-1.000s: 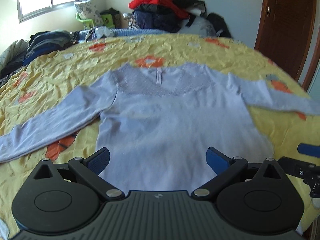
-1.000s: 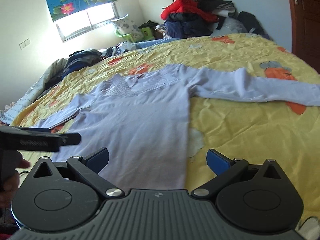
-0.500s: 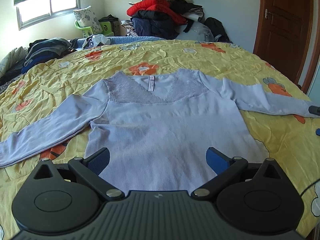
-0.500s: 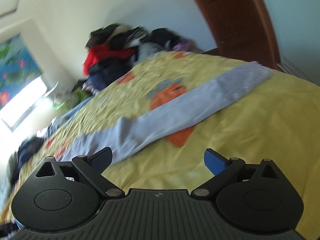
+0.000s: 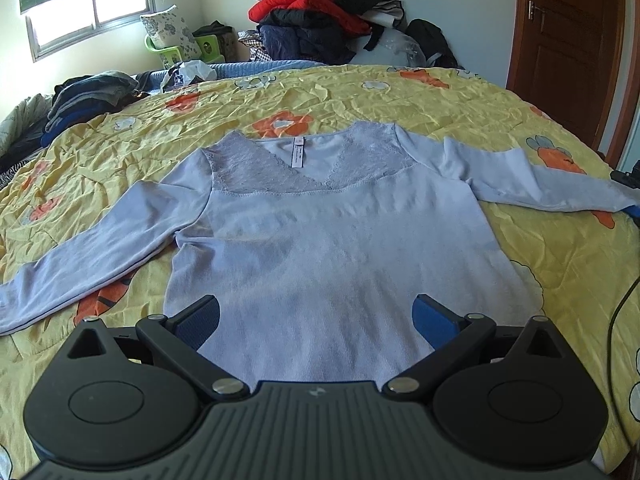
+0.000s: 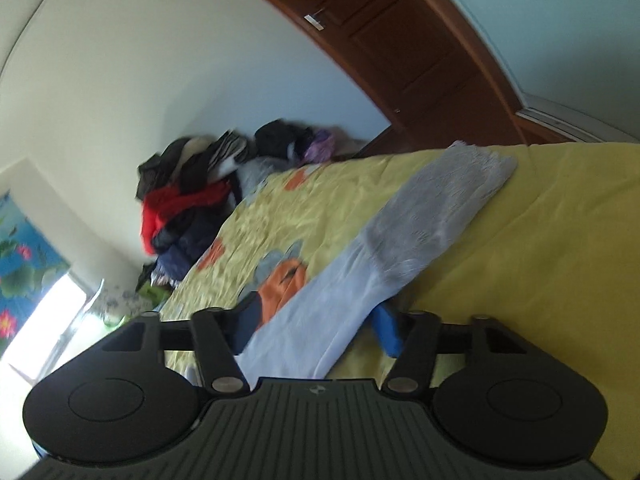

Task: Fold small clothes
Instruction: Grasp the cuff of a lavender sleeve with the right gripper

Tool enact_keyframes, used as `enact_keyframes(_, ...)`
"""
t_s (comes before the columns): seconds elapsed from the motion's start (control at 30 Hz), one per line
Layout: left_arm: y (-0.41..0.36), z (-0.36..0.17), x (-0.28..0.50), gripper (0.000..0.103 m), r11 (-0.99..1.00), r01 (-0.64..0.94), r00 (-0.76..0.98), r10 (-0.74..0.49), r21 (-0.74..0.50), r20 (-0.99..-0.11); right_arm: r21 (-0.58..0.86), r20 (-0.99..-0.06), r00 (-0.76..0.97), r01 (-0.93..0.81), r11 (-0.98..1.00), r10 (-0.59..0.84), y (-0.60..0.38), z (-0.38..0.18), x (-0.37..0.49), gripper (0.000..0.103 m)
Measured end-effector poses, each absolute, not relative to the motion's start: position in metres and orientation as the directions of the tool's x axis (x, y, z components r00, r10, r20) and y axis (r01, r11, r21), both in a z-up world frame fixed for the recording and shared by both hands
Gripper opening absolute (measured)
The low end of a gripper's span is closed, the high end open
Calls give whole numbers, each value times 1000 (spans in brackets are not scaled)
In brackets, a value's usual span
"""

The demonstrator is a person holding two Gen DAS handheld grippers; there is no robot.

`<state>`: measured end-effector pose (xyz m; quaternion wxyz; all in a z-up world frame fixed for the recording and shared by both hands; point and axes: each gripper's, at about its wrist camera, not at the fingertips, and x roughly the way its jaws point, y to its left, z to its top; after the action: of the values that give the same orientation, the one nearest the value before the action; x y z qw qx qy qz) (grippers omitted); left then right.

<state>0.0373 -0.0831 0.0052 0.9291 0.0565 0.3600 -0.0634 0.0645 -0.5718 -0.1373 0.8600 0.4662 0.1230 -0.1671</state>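
A pale lilac long-sleeved top [image 5: 328, 236] with a lace yoke lies flat and face up on the yellow bedspread [image 5: 320, 96], sleeves spread to both sides. My left gripper [image 5: 316, 316] is open and empty above the hem. My right gripper [image 6: 316, 328] is tilted, its jaws still apart on either side of the right sleeve [image 6: 404, 240] near the lace cuff. Its blue pad [image 5: 632, 210] shows at the sleeve end in the left wrist view.
A pile of dark and red clothes [image 5: 320, 24] sits at the head of the bed. Folded dark clothes [image 5: 88, 96] lie at the far left. A brown wooden door [image 5: 568, 40] stands to the right. The bed edge is just beyond the right sleeve.
My right gripper has swung out to the right sleeve, tilted, and narrowed its jaws around it. My left gripper has risen and drawn back a little, staying open.
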Motion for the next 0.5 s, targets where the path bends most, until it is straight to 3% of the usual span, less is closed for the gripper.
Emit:
enact_keyframes(0.07,-85,4,37,103,984,156,737,-61,81,-674,783,-370,910,413,465,-186,-584,-146,75,25)
enact_keyframes(0.17,-88,3,36,103,981,164,737,-52,104,-673,817,-371,911,413,402,-182,-597,-158,86,9)
enact_keyframes(0.5,-79,3,37,103,983,139,749,-24,123,-662,823,-356,910,412,390,-211,-593,-160,98,9)
